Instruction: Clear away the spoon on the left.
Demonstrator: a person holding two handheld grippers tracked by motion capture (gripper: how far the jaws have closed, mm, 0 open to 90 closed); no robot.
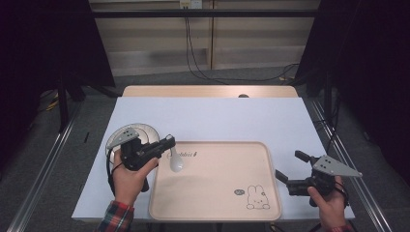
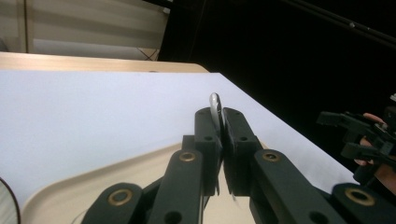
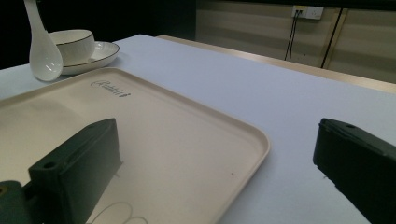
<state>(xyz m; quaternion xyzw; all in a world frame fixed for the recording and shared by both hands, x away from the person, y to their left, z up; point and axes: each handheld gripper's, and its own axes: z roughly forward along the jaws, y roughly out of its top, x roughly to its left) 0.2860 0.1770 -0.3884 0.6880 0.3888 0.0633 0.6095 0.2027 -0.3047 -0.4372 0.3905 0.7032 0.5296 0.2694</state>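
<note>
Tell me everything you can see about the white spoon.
The spoon is glossy white, ceramic by its look, with a deep rounded scoop and a slim handle. It hangs bowl-down, near upright, above the beige tray's far-left corner. The left gripper is shut on its handle, whose tip pokes out between the pads. Whether the scoop touches the tray is unclear.

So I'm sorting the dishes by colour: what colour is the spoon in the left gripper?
White; the spoon shows best in the right gripper view.
</note>
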